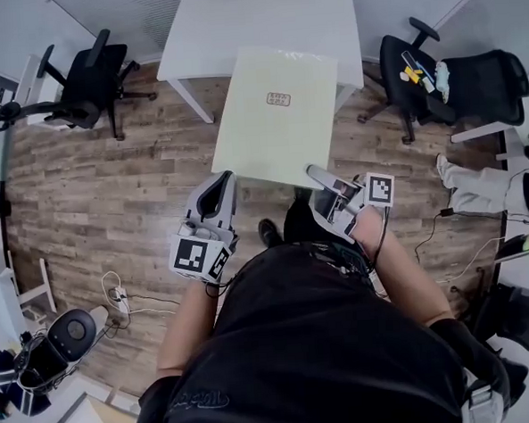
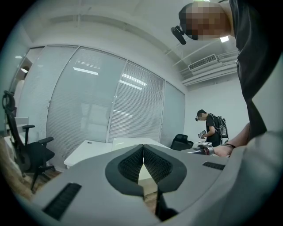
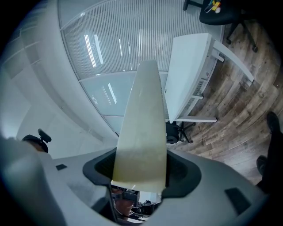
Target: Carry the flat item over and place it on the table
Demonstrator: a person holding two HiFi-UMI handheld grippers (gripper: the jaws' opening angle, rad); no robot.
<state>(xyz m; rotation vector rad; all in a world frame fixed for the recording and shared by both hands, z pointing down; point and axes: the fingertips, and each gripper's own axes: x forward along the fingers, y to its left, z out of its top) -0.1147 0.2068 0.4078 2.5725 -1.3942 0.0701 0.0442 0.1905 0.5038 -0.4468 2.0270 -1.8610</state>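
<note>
A flat pale yellow-green board (image 1: 277, 116) with a small label in its middle hangs level in the air in front of me, over the wooden floor and the near edge of the white table (image 1: 262, 18). My right gripper (image 1: 320, 178) is shut on the board's near edge; in the right gripper view the board (image 3: 143, 128) runs up from between the jaws. My left gripper (image 1: 224, 182) sits just off the board's near left corner, its jaws shut on nothing (image 2: 143, 150). The board (image 2: 132, 142) shows beyond them.
Black office chairs stand left (image 1: 87, 78) and right (image 1: 471, 82) of the table. A seated person's legs (image 1: 468, 180) are at the right, and another person (image 2: 211, 128) stands across the room. Cables (image 1: 118, 296) and a round device (image 1: 66, 330) lie on the floor at lower left.
</note>
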